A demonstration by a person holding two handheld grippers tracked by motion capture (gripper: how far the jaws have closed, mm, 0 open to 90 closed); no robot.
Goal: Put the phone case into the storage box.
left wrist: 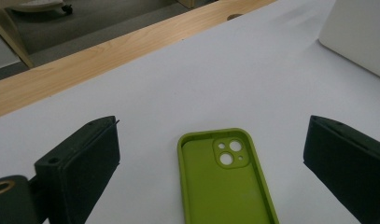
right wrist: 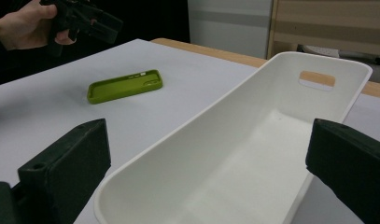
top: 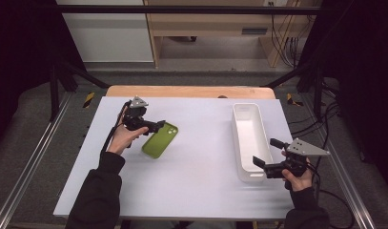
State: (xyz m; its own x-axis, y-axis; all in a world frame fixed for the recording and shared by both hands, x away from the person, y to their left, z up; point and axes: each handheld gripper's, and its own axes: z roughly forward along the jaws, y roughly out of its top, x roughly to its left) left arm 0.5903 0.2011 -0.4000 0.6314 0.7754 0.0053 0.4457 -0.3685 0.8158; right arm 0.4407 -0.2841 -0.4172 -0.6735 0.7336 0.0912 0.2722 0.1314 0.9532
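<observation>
A green phone case [top: 159,140] lies hollow side up on the white table [top: 196,181], left of centre. My left gripper [top: 157,126] hovers just over its far-left end, open. In the left gripper view the case [left wrist: 225,182], camera holes at its far end, lies between the two wide-spread jaws of the left gripper [left wrist: 211,125], untouched. My right gripper [top: 267,152] is open at the near end of a long white bin [top: 251,140]. In the right gripper view its jaws stand either side of the bin's near rim [right wrist: 145,177], and the case [right wrist: 124,86] shows farther off.
The bin [right wrist: 290,116] is empty, with a handle slot in its far wall. A wooden strip [top: 189,91] edges the table's far side. Black frame rails and cables surround the table. The other hand and left gripper [right wrist: 89,21] appear at the top left of the right gripper view.
</observation>
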